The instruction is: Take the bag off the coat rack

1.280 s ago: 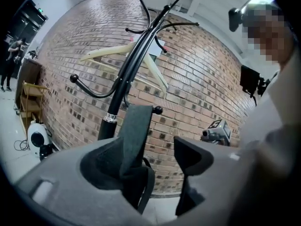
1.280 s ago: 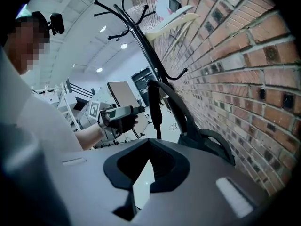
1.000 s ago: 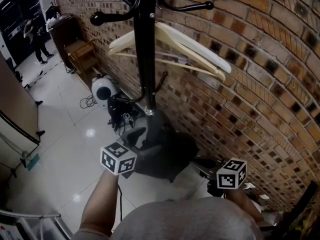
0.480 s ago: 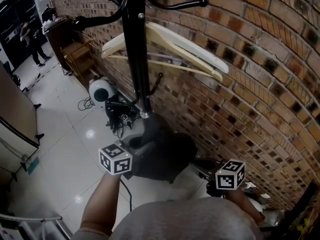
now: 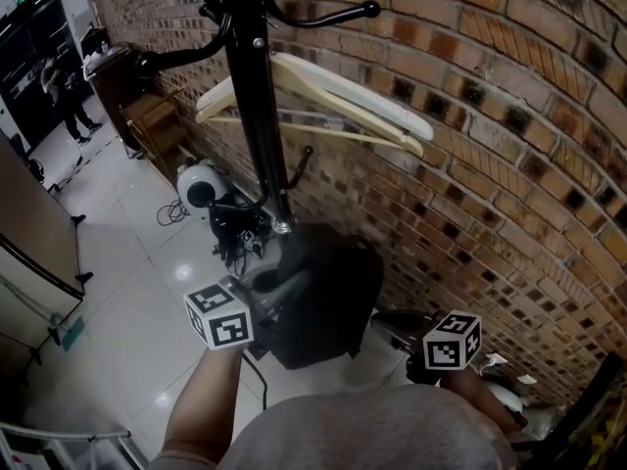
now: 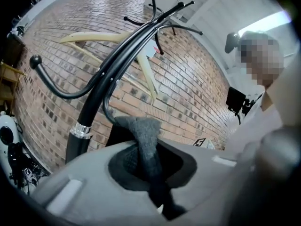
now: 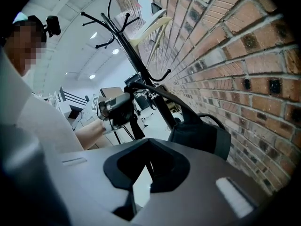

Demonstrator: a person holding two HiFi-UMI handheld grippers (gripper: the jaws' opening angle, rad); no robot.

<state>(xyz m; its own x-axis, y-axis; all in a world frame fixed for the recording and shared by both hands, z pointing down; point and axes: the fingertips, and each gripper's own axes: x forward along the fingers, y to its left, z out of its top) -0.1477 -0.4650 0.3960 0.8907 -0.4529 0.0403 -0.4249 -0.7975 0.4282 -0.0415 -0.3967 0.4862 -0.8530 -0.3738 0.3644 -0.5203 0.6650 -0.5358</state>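
Observation:
A dark grey bag (image 5: 328, 297) hangs low by the black coat rack pole (image 5: 253, 116), against the brick wall. My left gripper (image 5: 269, 287) is at the bag's top left. In the left gripper view its jaws are closing tight on the bag's grey strap (image 6: 146, 140), which is pinched between them and rises toward a lower hook. My right gripper (image 5: 431, 360) is low at the right, apart from the bag. In the right gripper view its jaws (image 7: 148, 182) look shut with nothing in them, and the bag (image 7: 202, 138) is ahead by the wall.
A pale wooden hanger (image 5: 323, 91) hangs on the rack above the bag. A white round appliance (image 5: 199, 186) and tangled cables (image 5: 235, 238) lie at the rack's foot. Wooden furniture (image 5: 157, 116) stands further left. A person (image 5: 64, 86) stands far off.
My left gripper has closed on the bag's strap. The bag, slumped low before, now stands taller and more upright. The right gripper has stayed put.

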